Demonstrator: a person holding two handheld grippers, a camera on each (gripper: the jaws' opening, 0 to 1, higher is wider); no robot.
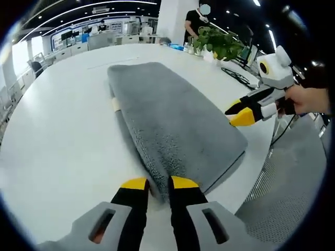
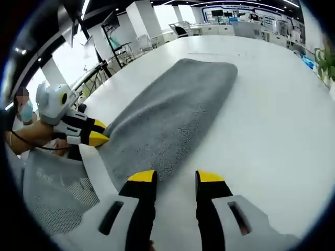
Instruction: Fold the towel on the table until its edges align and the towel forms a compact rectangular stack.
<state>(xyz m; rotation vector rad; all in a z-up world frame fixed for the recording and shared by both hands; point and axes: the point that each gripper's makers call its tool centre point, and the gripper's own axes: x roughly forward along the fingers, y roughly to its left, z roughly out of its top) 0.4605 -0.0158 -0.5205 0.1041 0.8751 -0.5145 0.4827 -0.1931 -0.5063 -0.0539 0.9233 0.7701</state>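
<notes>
White table [image 1: 63, 136], big open office behind, potted plant [image 1: 217, 42] far off. Grey towel [image 1: 172, 120] folded long, near end pinched between left gripper [image 1: 158, 183] tips. Right gripper [image 2: 176, 177] parted just past towel's edge. Underside folds hidden.

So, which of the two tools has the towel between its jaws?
The left tool: the grey towel edge sits in its narrow gap. The right tool stands wider, with bare white table between its jaws.
</notes>
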